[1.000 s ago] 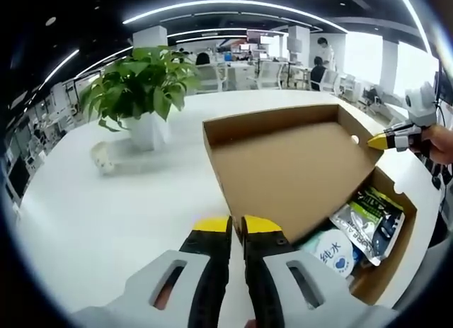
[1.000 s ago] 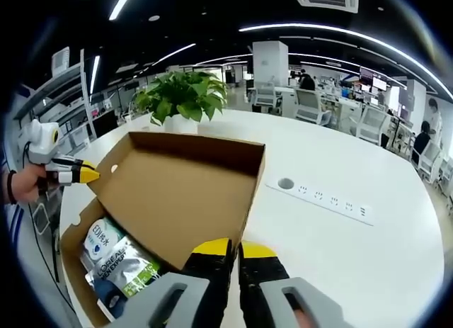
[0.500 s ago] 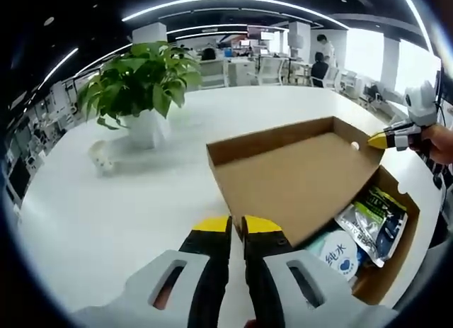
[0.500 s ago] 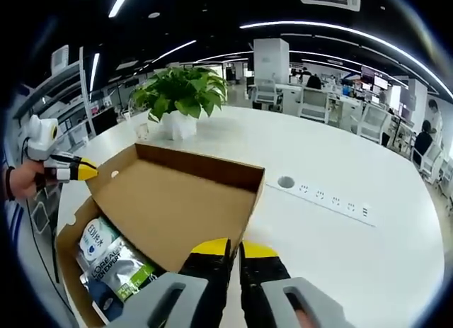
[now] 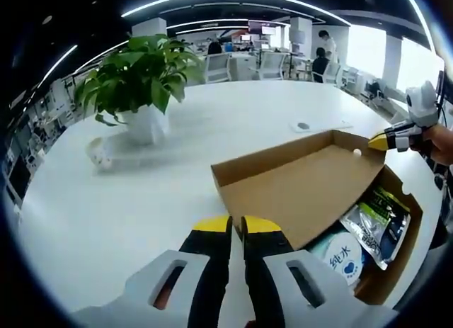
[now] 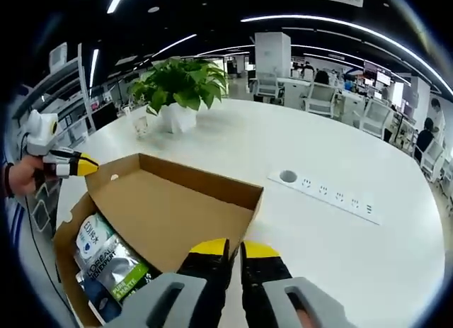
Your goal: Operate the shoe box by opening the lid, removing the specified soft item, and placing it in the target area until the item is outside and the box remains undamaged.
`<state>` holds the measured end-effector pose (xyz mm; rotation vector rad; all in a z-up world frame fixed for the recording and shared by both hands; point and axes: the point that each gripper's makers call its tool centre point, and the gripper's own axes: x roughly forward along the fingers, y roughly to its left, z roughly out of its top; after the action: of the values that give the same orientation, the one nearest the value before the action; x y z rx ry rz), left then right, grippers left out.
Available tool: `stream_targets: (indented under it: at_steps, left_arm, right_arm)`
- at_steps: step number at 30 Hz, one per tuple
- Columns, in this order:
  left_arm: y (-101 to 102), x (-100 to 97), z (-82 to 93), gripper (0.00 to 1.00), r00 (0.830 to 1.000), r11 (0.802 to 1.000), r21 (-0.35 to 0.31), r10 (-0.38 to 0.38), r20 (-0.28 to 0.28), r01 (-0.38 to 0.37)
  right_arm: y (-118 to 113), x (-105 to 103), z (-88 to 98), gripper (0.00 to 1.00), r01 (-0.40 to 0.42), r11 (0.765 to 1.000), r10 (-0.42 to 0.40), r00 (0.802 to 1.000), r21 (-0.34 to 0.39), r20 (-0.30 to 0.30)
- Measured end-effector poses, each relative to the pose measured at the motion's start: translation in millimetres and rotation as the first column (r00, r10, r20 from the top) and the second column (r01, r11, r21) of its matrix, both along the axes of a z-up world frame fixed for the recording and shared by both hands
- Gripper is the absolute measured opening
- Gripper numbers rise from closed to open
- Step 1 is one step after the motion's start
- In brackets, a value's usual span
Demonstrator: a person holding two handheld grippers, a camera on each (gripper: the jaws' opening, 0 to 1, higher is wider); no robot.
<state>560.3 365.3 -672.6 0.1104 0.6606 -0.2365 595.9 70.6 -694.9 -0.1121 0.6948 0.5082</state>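
Note:
A brown cardboard shoe box (image 5: pixel 405 261) stands open on the white table, its lid (image 5: pixel 304 193) tilted back and held low over the table. My left gripper (image 5: pixel 236 225) is shut on one front corner of the lid. My right gripper (image 5: pixel 379 140) pinches the lid's other corner, with a hand behind it. In the right gripper view, my right gripper (image 6: pixel 232 249) is shut on the lid (image 6: pixel 170 215), and the left gripper (image 6: pixel 85 166) grips the far corner. Inside the box (image 6: pixel 67 264) lie soft packs: a green-and-white one (image 5: pixel 371 222) (image 6: pixel 106 261) and a blue-and-white one (image 5: pixel 343 253).
A potted plant (image 5: pixel 141 87) (image 6: pixel 177 94) stands on the table beyond the box, with a small white object (image 5: pixel 99 154) beside it. A socket strip (image 6: pixel 333 197) and a round grommet (image 6: pixel 287 176) sit in the tabletop. Office chairs and people are far behind.
The lid has swung back and down, from steeply raised to lying low over the table. Both grippers kept hold of its corners. The packs in the box have not moved.

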Motion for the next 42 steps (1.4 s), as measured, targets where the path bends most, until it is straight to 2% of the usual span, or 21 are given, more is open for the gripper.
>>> stream_targets:
  at_steps: [14,27,31,35,42]
  left_arm:
    - [0,2.3,-5.6,0.04,1.000,1.000,-0.001,0.001,-0.018,-0.001]
    - [-1,0.8,-4.6,0.05,1.000,1.000,-0.016,0.005,-0.021,-0.005]
    - [-4,-0.9,-3.4,0.12,1.000,1.000,-0.020,-0.007,-0.014,0.007]
    - [-4,-3.4,-2.3,0.12,1.000,1.000,-0.014,-0.010,-0.008,0.010]
    - [2,-9.0,11.8,0.22,0.999,0.999,-0.046,0.016,0.037,-0.015]
  right_arm:
    - [-2,8,-10.6,0.03,0.010,1.000,-0.010,1.000,0.002,-0.020]
    - [-3,6,-11.7,0.06,-0.021,0.999,0.021,1.000,-0.043,-0.018]
    - [-6,1,-12.3,0.11,-0.011,0.998,0.010,0.999,-0.055,-0.030]
    - [-8,-3,-12.8,0.13,-0.008,0.998,0.006,0.999,-0.062,-0.040]
    - [-19,-17,-2.5,0.16,0.022,0.998,-0.024,0.999,-0.051,-0.030]
